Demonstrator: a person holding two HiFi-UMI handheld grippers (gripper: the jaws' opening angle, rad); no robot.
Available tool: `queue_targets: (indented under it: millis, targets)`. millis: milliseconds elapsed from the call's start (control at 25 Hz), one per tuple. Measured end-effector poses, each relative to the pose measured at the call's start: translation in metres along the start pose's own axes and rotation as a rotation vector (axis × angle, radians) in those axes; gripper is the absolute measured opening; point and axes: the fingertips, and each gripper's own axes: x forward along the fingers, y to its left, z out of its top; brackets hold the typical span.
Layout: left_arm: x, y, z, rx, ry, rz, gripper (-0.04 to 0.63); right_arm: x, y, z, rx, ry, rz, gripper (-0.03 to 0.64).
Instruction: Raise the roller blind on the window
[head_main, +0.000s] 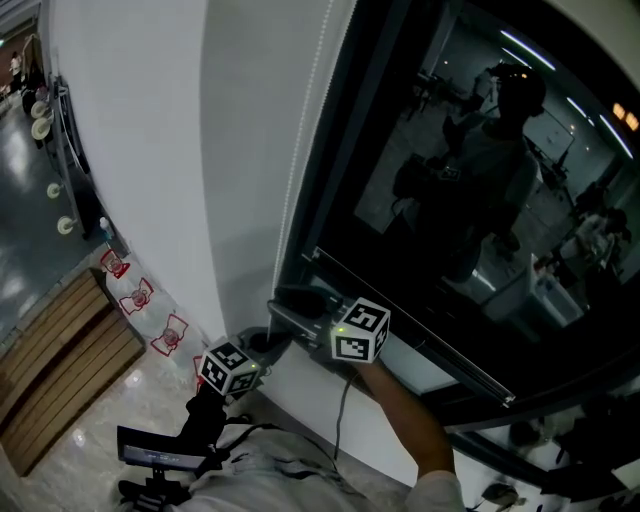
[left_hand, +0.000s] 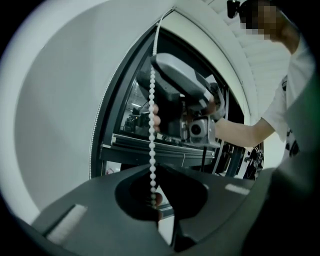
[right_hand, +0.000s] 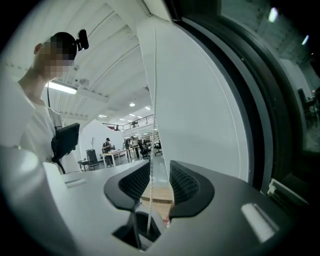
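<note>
A white bead chain (head_main: 300, 150) hangs along the dark window frame beside the white wall. In the left gripper view the bead chain (left_hand: 152, 125) drops straight into my left gripper (left_hand: 155, 172), whose jaws are shut on it. My left gripper (head_main: 268, 342) sits low, just under my right gripper (head_main: 285, 302). In the right gripper view a thin strand of the chain (right_hand: 151, 150) runs between the ribbed pads (right_hand: 182, 182) of my right gripper (right_hand: 159, 181), which stands open and does not press on it. The right gripper's grey housing (left_hand: 180, 85) fills the middle of the left gripper view. I cannot make out the blind's fabric.
The dark window glass (head_main: 480, 200) reflects the person. A horizontal frame bar (head_main: 420, 335) crosses the window by my right arm. The white wall (head_main: 150, 150) stands to the left. Below lie wooden slats (head_main: 60, 350), red-and-white floor markers (head_main: 140, 295) and a black stand (head_main: 160, 450).
</note>
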Motion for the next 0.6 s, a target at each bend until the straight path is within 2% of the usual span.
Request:
queue_targets:
  millis: [320,600]
  targets:
    - [0.002,-0.002,0.000,0.005,0.003,-0.006,-0.002,-0.005,0.004,0.115,-0.116,-0.160,0.067,0.114]
    - [0.004,-0.004,-0.001,0.010,0.004,-0.014,-0.002,-0.005,0.025,0.199,-0.238,-0.235,0.125,0.114]
